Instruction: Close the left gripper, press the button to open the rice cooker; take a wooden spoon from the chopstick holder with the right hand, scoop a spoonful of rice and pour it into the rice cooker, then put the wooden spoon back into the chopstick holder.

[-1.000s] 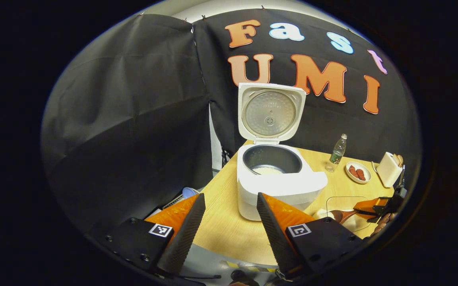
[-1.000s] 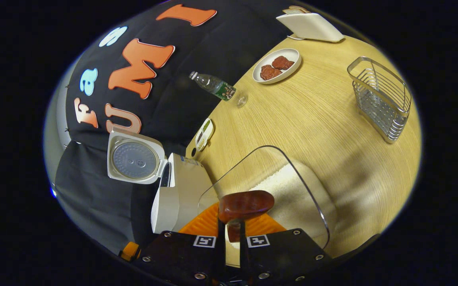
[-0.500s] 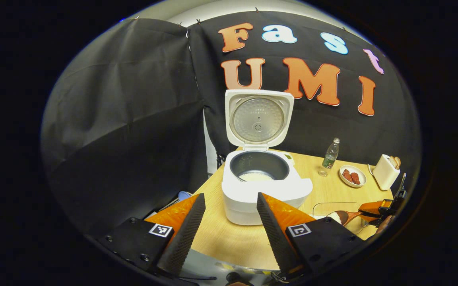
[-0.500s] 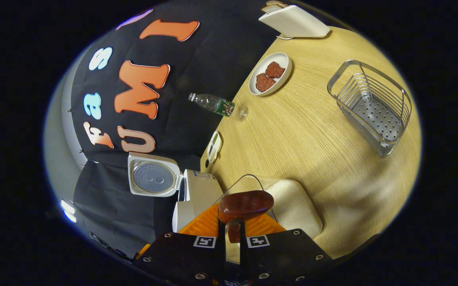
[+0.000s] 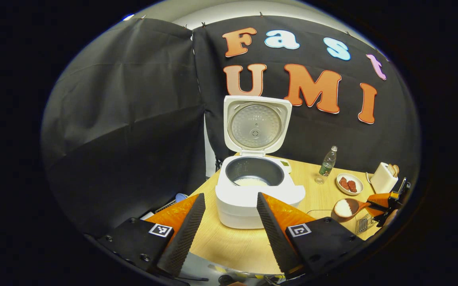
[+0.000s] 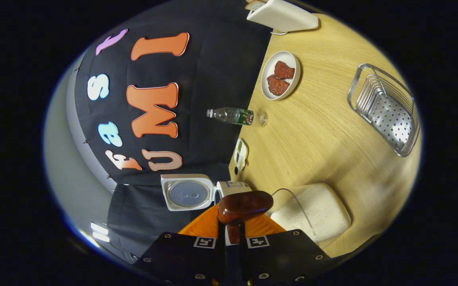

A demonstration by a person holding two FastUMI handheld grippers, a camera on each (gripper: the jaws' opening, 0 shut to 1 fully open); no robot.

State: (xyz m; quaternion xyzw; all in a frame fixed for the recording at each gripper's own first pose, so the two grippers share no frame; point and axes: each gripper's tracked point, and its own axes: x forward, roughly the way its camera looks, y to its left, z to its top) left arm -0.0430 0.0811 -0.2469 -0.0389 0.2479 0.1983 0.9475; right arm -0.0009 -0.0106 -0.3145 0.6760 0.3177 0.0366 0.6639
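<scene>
left gripper view shows the rice cooker (image 5: 255, 186) on the table (image 5: 233, 246) with its lid up, a little rice in the dark pot; the left gripper (image 5: 229, 226) hovers before it, fingers spread and holding nothing. off to the right the right gripper (image 5: 384, 200) pinches the handle of the wooden spoon (image 5: 346, 207), whose bowl carries a mound of rice above the clear rice container (image 5: 320, 212). the spoon's long axis lies roughly level, bowl pointing toward the cooker, handle back into the fingers. right gripper view has the fingers pressed together on the handle, with the spoon's underside (image 6: 245, 204) just ahead. the carry looks best done slowly, bowl kept face up and level until over the pot, then rolled about the handle to tip, since any early tilt would likely spill grains on the table
</scene>
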